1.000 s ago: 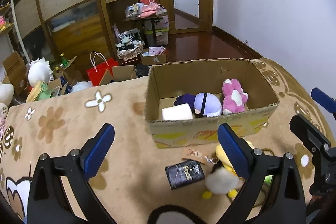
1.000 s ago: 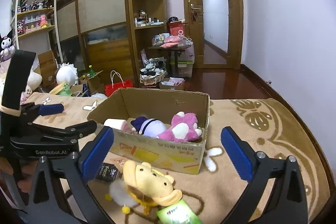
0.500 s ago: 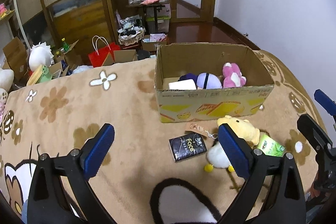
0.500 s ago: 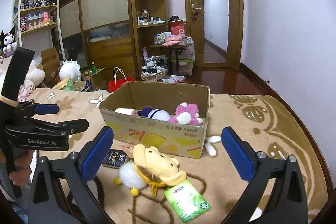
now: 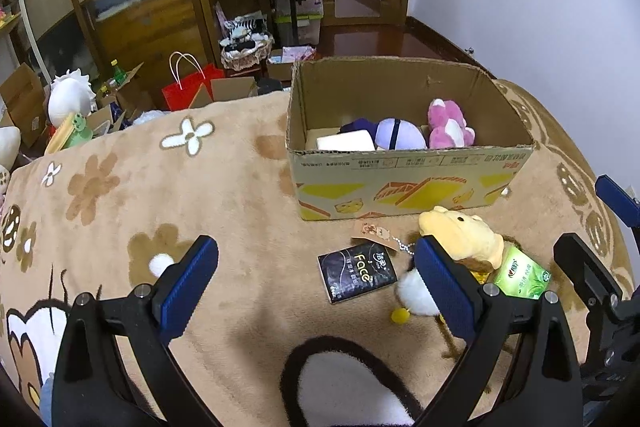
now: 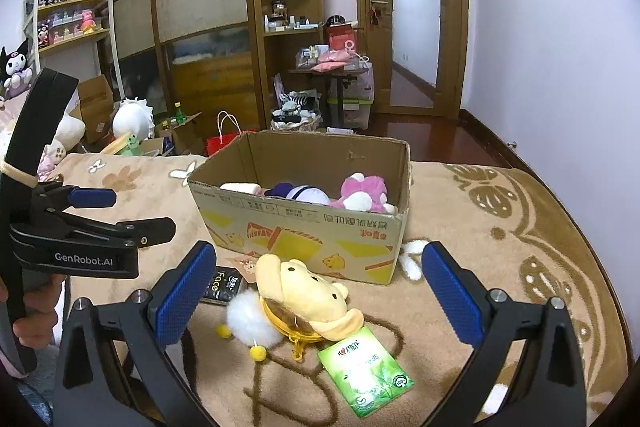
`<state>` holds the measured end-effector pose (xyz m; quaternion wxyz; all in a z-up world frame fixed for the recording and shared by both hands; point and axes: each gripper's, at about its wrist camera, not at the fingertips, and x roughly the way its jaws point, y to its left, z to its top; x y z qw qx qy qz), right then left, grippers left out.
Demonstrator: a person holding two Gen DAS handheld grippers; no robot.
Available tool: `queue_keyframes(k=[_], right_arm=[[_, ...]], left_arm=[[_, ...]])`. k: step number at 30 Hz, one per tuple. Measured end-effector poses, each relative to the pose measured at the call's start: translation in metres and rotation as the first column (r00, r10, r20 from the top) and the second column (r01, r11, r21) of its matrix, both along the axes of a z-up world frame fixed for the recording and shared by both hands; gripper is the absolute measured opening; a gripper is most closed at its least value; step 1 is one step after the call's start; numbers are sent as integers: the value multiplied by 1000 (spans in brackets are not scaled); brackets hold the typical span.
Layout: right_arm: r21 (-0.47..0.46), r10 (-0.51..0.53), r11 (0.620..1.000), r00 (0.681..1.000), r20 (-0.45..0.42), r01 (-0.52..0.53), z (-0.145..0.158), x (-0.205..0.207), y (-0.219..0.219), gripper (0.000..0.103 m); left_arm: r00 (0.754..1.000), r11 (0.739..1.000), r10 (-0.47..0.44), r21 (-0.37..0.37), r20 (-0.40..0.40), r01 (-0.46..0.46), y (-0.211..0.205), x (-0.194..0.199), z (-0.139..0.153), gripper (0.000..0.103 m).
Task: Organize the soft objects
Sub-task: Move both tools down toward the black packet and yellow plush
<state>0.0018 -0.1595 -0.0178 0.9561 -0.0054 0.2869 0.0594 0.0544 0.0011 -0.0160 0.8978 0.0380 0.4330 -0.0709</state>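
Left hand-held gripper [image 5: 316, 281] spread wide, empty, above blanket [image 5: 168, 195]. Right hand-held gripper [image 6: 320, 291] also spread wide, empty, hovering over yellow plush toy [image 6: 304, 297]. Toy lies on blanket, touching green packet [image 6: 366, 371], near black packet [image 5: 356, 271], just before cardboard box [image 6: 320, 239]. Box holds pink plush [image 6: 364, 193], purple plush [image 6: 300, 191], white roll [image 5: 347, 142].

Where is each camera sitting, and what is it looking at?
Left wrist: sits on the left gripper, looking down at the blanket and cardboard box; its own open fingers show, the right gripper at the right edge.
Right wrist: sits on the right gripper, facing the box and yellow plush; the left gripper and a hand show at left.
Both see the box, yellow plush, black packet and green packet.
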Motion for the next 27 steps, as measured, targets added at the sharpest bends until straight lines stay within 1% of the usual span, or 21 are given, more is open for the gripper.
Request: queue_keyframes(k=[5, 11, 18, 23, 27], right_arm=[[-20, -9, 1000, 1000, -11, 8, -7, 5, 1, 103], [-32, -21, 999, 999, -24, 20, -15, 13, 1, 103], [-36, -40, 999, 998, -57, 38, -28, 24, -2, 103], [-39, -40, 999, 993, -113, 36, -41, 29, 0, 103], [-36, -33, 999, 989, -146, 28, -49, 33, 2, 103]], left_arm=[[999, 999, -13, 34, -29, 14, -8, 8, -14, 98], [997, 998, -25, 53, -68, 28, -17, 19, -29, 98], [990, 999, -11, 33, -141, 16, -16, 35, -50, 98], [979, 1000, 10, -23, -204, -15, -9, 45, -61, 98], [974, 999, 12, -37, -225, -21, -8, 48, -69, 98]])
